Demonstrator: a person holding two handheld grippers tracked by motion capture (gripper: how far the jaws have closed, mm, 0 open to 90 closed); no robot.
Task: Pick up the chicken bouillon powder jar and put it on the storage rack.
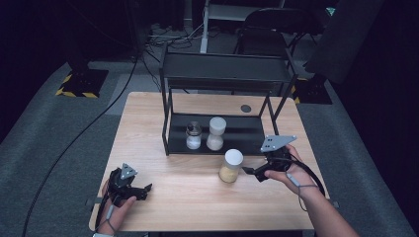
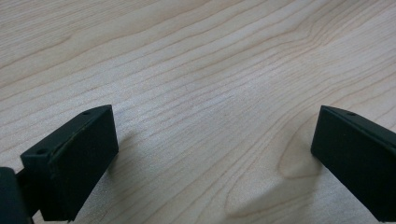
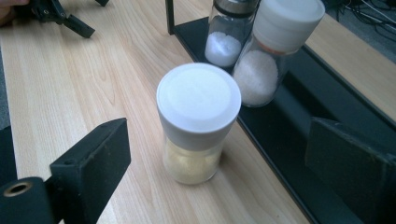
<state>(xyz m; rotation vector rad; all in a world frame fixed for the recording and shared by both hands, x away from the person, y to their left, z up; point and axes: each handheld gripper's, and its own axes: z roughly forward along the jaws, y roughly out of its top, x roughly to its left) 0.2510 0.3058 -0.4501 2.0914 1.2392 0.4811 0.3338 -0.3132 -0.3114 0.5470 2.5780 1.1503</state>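
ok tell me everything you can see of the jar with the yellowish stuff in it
The jar is a small clear cylinder, glass or plastic, under a wide white cap, partly filled with pale yellow powder. It stands upright and closed on the wooden table, just before the black shelf. The open right gripper points at it without touching.

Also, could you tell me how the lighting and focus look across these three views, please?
High view: the wooden table is lit, surroundings nearly black. Left gripper view: sharp grain, soft shadows beside the open left tongs. Right gripper view: white lid slightly overexposed, near right tongs blurred.
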